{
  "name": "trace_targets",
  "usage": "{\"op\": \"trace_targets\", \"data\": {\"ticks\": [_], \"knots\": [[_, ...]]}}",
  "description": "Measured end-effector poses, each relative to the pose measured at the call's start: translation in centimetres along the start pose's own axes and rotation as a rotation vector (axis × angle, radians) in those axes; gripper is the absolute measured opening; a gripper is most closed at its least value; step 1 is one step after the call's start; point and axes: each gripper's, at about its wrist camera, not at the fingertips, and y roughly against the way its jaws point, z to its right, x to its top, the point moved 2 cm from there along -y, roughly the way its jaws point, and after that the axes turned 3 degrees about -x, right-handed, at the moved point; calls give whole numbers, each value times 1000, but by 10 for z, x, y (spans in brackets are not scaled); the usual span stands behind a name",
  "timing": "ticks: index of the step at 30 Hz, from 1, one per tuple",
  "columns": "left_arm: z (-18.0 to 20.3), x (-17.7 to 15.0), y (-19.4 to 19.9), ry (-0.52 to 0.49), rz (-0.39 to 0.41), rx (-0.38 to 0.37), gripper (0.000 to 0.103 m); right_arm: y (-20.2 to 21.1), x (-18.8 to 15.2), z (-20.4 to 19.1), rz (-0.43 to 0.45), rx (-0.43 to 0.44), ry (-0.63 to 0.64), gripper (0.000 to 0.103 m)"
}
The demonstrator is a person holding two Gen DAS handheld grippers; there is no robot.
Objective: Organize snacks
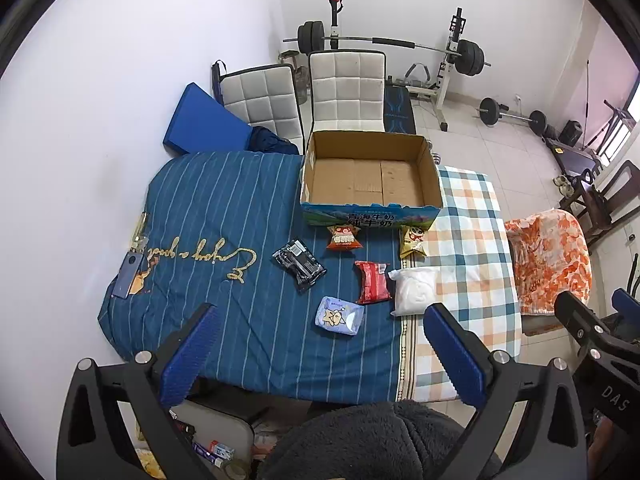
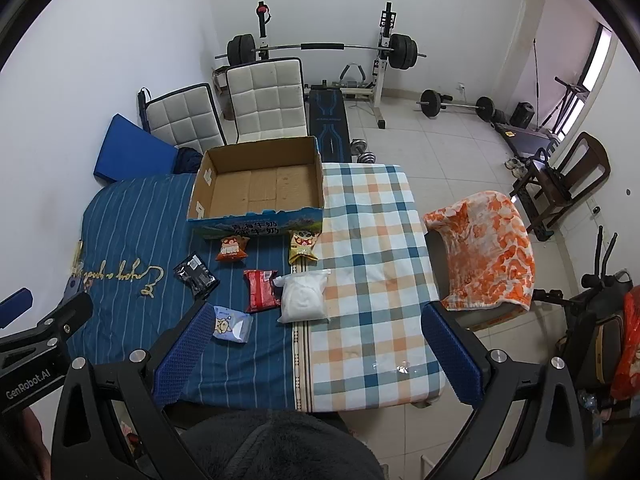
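Observation:
An empty cardboard box (image 1: 370, 179) (image 2: 260, 184) stands at the table's far side. Before it lie several snack packs: an orange-red bag (image 1: 343, 237) (image 2: 232, 249), a yellow bag (image 1: 413, 241) (image 2: 303, 245), a black pack (image 1: 299, 265) (image 2: 196, 274), a red pack (image 1: 373, 282) (image 2: 261, 290), a white bag (image 1: 414, 291) (image 2: 304, 298) and a light blue pack (image 1: 339, 316) (image 2: 233, 324). My left gripper (image 1: 320, 344) hangs open over the near edge, nothing between its fingers. My right gripper (image 2: 316, 344) is open too, above the checked cloth.
The table carries a blue striped cloth (image 1: 208, 216) and a checked cloth (image 2: 368, 240). A phone (image 1: 127, 278) lies at the left edge. Two white chairs (image 1: 344, 92), a weight bench (image 2: 328, 128) and a chair with orange fabric (image 2: 488, 248) surround it.

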Motion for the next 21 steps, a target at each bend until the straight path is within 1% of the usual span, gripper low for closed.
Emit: {"op": "trace_targets", "data": {"ticks": [16,21], "knots": [[3,2,5,-1,13,1,103,5,-6,11,14,-8,-27,103],[3,2,5,-1,16,-4,103,3,-5,6,17,-8,-16,103]]}}
